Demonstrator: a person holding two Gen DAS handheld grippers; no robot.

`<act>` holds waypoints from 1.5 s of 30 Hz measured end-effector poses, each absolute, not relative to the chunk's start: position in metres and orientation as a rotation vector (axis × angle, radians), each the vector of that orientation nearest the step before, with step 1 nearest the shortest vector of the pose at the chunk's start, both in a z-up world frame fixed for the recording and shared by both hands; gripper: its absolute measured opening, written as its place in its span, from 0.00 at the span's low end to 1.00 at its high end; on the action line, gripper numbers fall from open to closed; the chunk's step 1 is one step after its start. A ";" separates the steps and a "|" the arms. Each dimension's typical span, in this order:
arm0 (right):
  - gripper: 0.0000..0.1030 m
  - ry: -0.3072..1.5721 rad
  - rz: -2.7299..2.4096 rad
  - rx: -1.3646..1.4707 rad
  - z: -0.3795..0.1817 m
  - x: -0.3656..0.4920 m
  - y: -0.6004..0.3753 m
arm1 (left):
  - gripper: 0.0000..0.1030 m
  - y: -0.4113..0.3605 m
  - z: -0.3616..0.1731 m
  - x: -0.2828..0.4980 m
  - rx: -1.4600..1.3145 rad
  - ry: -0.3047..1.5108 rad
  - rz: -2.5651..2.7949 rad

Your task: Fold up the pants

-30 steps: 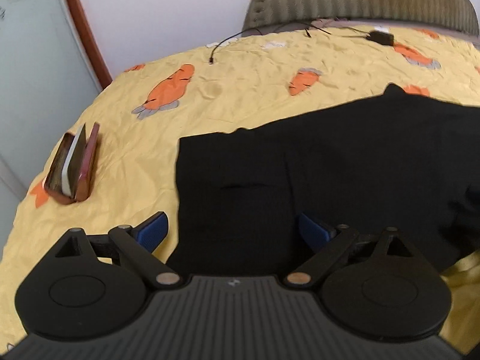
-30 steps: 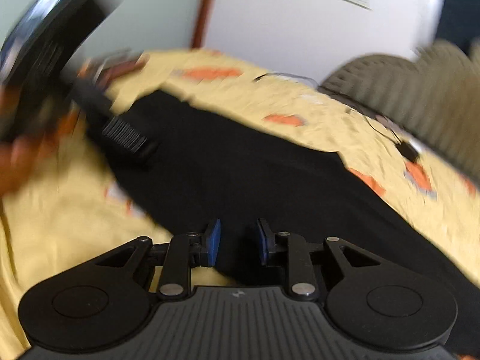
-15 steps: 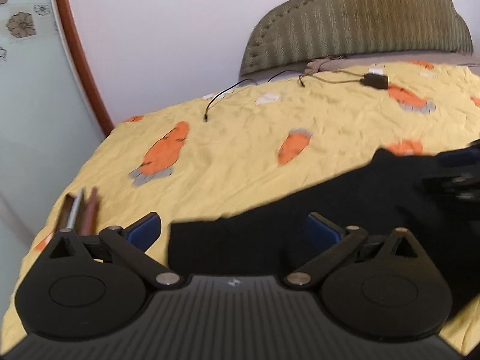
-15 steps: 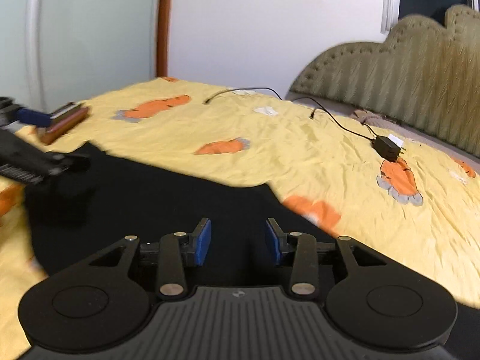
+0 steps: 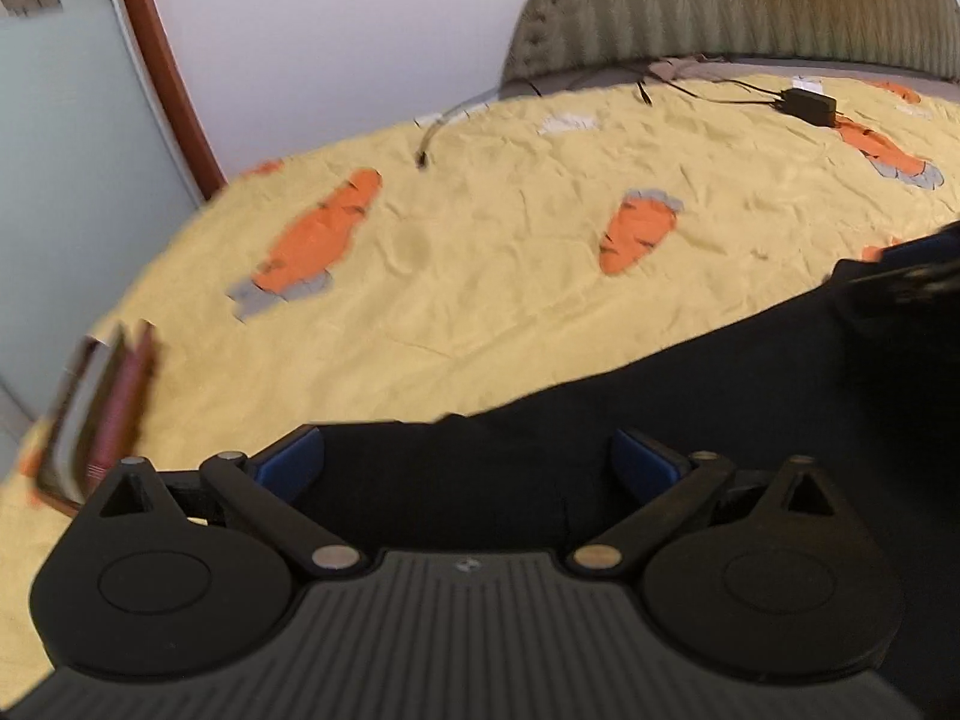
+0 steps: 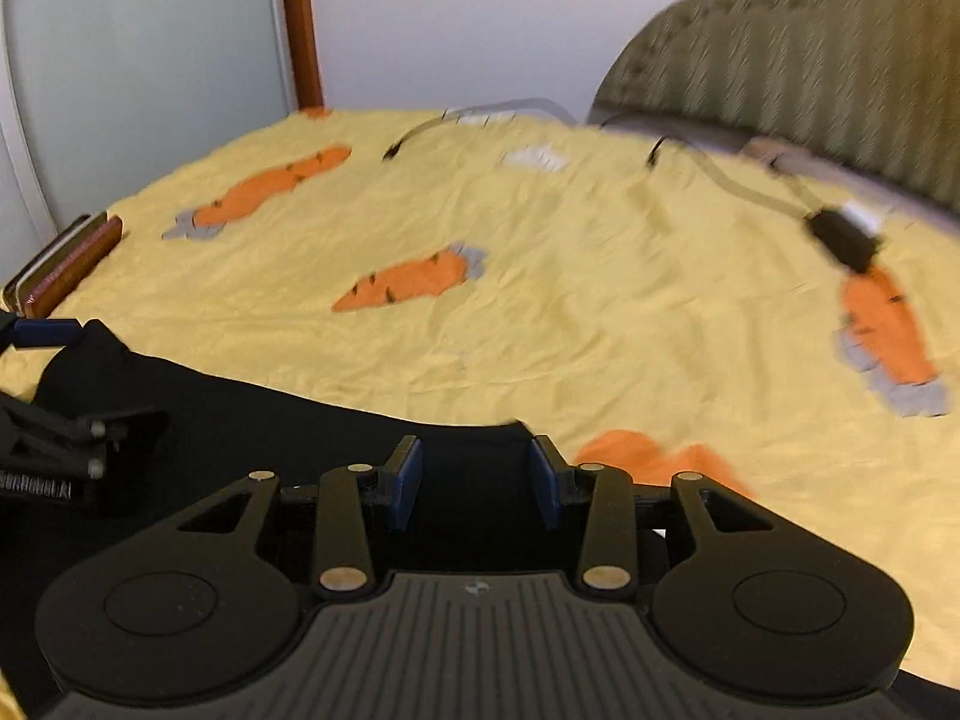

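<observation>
The black pants point(image 5: 690, 414) lie flat on a yellow bedspread with orange carrot prints point(image 5: 510, 252). My left gripper point(image 5: 468, 462) is wide open, its blue pads over the pants' near left edge. My right gripper point(image 6: 474, 480) is open and empty over the pants point(image 6: 270, 432) at their far edge. The left gripper shows at the left of the right wrist view point(image 6: 66, 444). The right gripper shows blurred at the right edge of the left wrist view point(image 5: 912, 282).
A brown case with a white book point(image 5: 96, 414) lies at the bed's left edge, also seen in the right wrist view point(image 6: 60, 264). A black charger with cables point(image 5: 807, 105) lies near the olive headboard point(image 5: 750, 6). A wall and a wood-framed door point(image 6: 300, 24) stand behind.
My right gripper opened wider and both views swung over the pants' far edge. My left gripper stayed wide open and shifted back toward the pants' left edge.
</observation>
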State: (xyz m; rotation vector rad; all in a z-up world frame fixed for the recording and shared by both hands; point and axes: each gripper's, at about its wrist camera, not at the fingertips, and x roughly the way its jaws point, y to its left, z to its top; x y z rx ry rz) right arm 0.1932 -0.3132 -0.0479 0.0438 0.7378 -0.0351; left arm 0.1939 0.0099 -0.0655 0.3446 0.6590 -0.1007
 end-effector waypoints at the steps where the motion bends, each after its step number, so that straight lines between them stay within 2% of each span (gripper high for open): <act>1: 0.42 0.731 -0.033 0.036 -0.042 0.179 -0.314 | 0.99 0.009 -0.061 0.186 0.359 0.639 -0.102; 4: 0.55 0.711 0.013 0.026 -0.032 0.126 -0.314 | 0.99 0.006 -0.048 0.156 0.372 0.592 -0.161; 11: 0.56 0.720 0.014 0.022 -0.036 0.039 -0.298 | 0.99 0.001 -0.051 0.097 0.407 0.559 -0.226; 14: 0.56 0.771 0.000 -0.046 -0.052 0.033 -0.287 | 0.99 0.001 -0.065 0.092 0.440 0.584 -0.208; 17: 0.63 0.766 -0.020 -0.057 -0.062 0.021 -0.291 | 1.00 0.011 -0.078 0.094 0.432 0.627 -0.188; 21: 0.65 0.777 -0.063 -0.051 -0.057 0.009 -0.296 | 1.00 0.027 -0.073 0.091 0.389 0.628 -0.179; 24: 0.65 0.716 -0.068 -0.024 -0.050 0.005 -0.292 | 1.00 0.024 -0.064 0.084 0.396 0.598 -0.170; 27: 0.66 0.764 -0.044 -0.037 -0.062 0.013 -0.286 | 1.00 0.013 -0.059 0.077 0.417 0.602 -0.161; 28: 0.68 0.742 -0.045 -0.061 -0.065 0.010 -0.283 | 1.00 0.007 -0.056 0.074 0.422 0.602 -0.169; 34: 0.69 0.697 -0.096 0.038 -0.050 -0.030 -0.305 | 1.00 -0.051 -0.033 0.051 0.413 0.542 -0.292; 45: 0.69 0.519 -0.664 0.357 -0.036 -0.180 -0.453 | 1.00 -0.197 -0.051 0.018 0.480 0.521 -0.511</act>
